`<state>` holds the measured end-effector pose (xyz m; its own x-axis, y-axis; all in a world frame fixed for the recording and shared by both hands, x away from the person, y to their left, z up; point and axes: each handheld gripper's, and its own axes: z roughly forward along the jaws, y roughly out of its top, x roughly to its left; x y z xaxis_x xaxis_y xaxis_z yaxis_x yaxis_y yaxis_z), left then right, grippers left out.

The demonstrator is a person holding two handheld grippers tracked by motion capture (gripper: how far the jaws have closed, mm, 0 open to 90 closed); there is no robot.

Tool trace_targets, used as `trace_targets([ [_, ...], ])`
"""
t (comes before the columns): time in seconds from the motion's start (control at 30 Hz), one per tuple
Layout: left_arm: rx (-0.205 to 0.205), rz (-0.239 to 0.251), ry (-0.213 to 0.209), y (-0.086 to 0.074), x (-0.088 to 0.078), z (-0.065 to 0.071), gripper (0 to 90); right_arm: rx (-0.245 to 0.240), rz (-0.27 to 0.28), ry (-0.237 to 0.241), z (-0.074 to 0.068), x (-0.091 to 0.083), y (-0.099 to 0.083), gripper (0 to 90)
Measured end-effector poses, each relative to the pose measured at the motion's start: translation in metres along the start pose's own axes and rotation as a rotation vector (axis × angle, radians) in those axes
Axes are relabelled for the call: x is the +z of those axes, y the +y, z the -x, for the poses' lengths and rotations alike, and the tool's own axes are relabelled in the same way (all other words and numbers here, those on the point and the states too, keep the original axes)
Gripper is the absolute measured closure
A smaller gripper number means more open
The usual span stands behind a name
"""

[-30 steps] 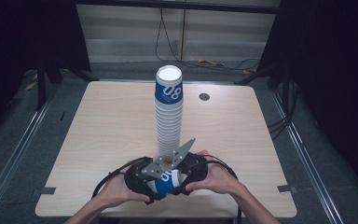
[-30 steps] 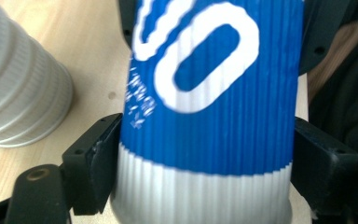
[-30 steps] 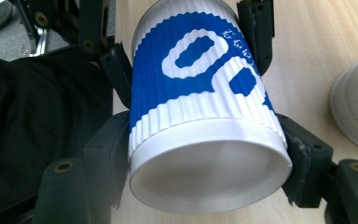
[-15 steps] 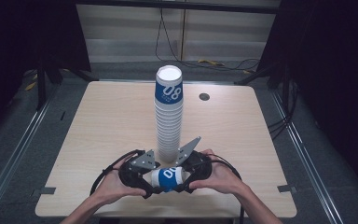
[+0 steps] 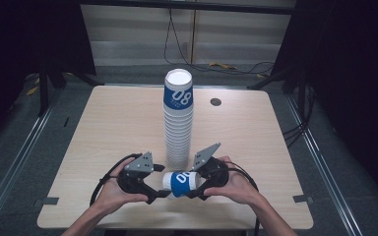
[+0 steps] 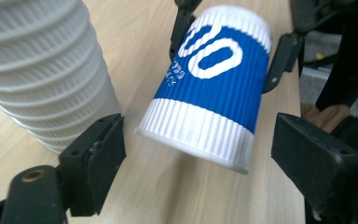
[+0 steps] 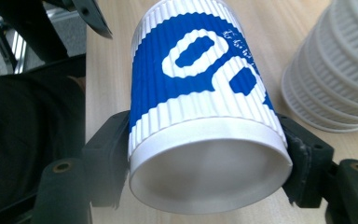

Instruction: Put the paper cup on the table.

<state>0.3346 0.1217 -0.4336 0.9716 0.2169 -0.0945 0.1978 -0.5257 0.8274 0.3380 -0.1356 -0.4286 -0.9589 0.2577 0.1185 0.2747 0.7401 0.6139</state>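
**High view: one cup off the stack, held sideways at the table's near edge**

High view sets the wooden table (image 5: 103,132) under a tall stack of ribbed paper cups (image 5: 178,118), standing near its middle. Just in front of the stack's foot, a single blue-and-white cup (image 5: 179,183) lies on its side between the two tools. The right gripper (image 5: 200,187) has its jaws clamped on the cup near its base. The left gripper (image 5: 153,191) stands with jaws spread at the cup's rim end, not pressing it. One cup looks separated; where it should go remains to be done, and the stack is otherwise whole.
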Motion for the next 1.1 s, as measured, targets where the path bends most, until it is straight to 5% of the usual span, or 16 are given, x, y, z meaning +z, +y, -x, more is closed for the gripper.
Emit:
trace_targets([
  [0.43,-0.068,0.091,0.021,-0.006,-0.011,-0.008,17.0,0.052,0.123,-0.059,0.007,-0.008,-0.012,28.4],
  [0.67,-0.055,0.094,0.037,-0.009,-0.013,-0.010,16.9,0.100,0.229,-0.067,0.008,-0.012,-0.021,28.4],
  [1.1,-0.070,0.118,0.033,-0.013,-0.012,-0.009,16.9,0.139,0.322,0.001,0.012,-0.011,-0.026,28.4],
])
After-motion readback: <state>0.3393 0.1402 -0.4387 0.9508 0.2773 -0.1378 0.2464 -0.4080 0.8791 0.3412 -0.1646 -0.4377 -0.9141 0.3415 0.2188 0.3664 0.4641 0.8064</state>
